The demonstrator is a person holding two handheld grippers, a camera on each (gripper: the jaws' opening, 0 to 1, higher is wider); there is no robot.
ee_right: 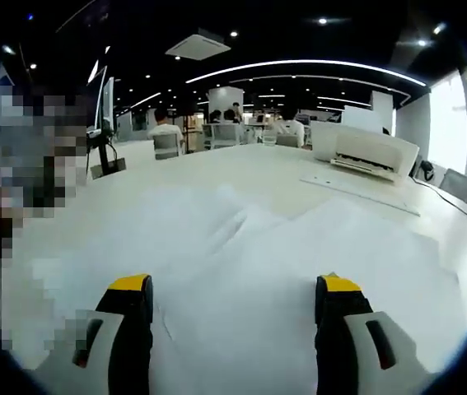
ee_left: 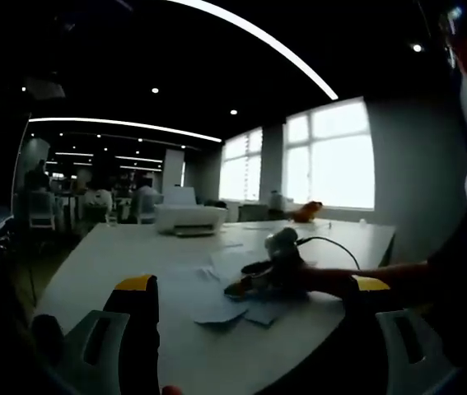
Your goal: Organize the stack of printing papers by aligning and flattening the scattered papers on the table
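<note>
So the scattered papers (ee_right: 241, 247) were lying loose and overlapping across the white table (ee_right: 175, 177), a few sheets visibly ridged up rather than flat. The right gripper (ee_right: 233, 288) hung low right over them, jaws spread wide with nothing between them. In the left gripper view, the left gripper (ee_left: 254, 288) sat further back from the pile, also spread open and empty, and you could see the other gripper out over the sheets (ee_left: 241, 292) mid-table.

What worried me: printer paper is thin and slippery on a smooth tabletop, so pushing with one hard jaw tip would probably crease or fold a sheet instead of sliding it. Shoving from one side only would likely just fan the pile further, maybe towards the table edge. There was also a printer (ee_right: 365, 148) and a cable (ee_right: 455, 206) further along, so a wide sweep could snag those.
</note>
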